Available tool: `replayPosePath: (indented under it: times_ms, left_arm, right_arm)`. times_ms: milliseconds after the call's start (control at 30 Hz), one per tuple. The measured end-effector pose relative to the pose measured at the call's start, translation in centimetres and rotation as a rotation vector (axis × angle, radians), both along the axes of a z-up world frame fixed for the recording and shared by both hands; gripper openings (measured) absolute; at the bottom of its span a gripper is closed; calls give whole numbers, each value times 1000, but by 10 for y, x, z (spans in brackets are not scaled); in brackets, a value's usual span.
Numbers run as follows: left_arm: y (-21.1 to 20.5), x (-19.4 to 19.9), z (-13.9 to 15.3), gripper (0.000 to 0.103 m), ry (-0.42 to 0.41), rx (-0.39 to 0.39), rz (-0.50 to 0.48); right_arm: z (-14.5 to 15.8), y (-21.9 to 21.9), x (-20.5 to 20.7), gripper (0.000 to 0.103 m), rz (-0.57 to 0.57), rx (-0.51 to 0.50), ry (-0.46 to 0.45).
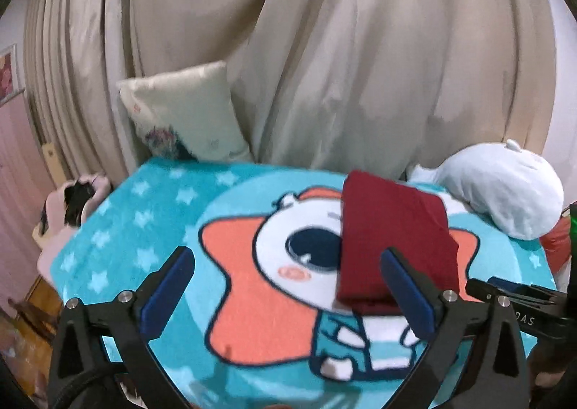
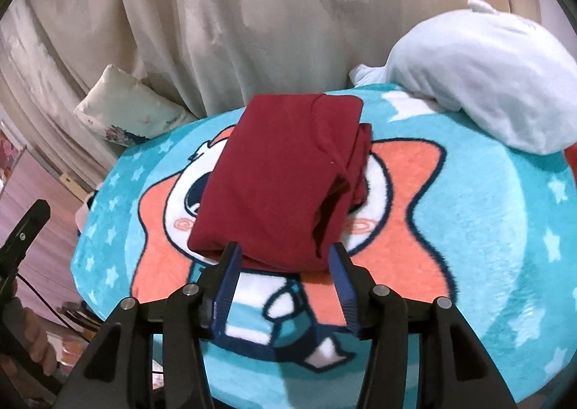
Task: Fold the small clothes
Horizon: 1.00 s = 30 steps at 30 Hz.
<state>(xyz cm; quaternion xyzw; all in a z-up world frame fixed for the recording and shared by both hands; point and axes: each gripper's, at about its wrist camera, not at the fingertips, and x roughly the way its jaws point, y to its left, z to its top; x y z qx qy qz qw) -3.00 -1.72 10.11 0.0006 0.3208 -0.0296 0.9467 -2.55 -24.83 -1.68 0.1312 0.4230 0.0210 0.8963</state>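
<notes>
- The folded dark red garment (image 2: pixel 285 178) lies on the turquoise cartoon blanket (image 2: pixel 487 228).
- The right gripper (image 2: pixel 285 264) has its jaws apart, at the garment's near edge.
- The left gripper (image 1: pixel 288 275) is spread wide, holding nothing.
- A white plush toy (image 2: pixel 476 77) sits nearby.

One folded red garment (image 2: pixel 277 178), one blanket (image 2: pixel 487 228), two pillows (image 1: pixel 180 109), two claws (image 1: pixel 288 286)

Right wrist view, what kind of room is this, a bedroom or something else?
Most likely a bedroom or child's room: a cartoon star blanket covers a soft surface, a white plush toy and a small pillow rest against beige curtains. The folded red garment lies on the blanket.
</notes>
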Motion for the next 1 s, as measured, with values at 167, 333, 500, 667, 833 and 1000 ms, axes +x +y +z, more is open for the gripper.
replayPosePath:
  times_ms: [167, 333, 500, 667, 833, 1000]
  left_arm:
    - [-9, -6, -11, 103, 64, 21, 23]
    - [-17, -4, -22, 103, 137, 20, 8]
    - [-25, 0, -31, 103, 183, 19, 3]
    - [-32, 7, -38, 103, 212, 26, -8]
    - [-38, 14, -46, 103, 248, 28, -27]
    - [-41, 21, -55, 103, 286, 24, -36]
  right_arm:
    - [-4, 5, -5, 56, 19, -50, 7]
    - [-12, 12, -8, 58, 48, -67, 28]
    - [-19, 18, -7, 59, 69, -100, 46]
    - [-22, 20, -5, 62, 72, -134, 51]
    - [-26, 19, 1, 62, 66, -152, 66]
    - [-31, 19, 6, 62, 64, -158, 77]
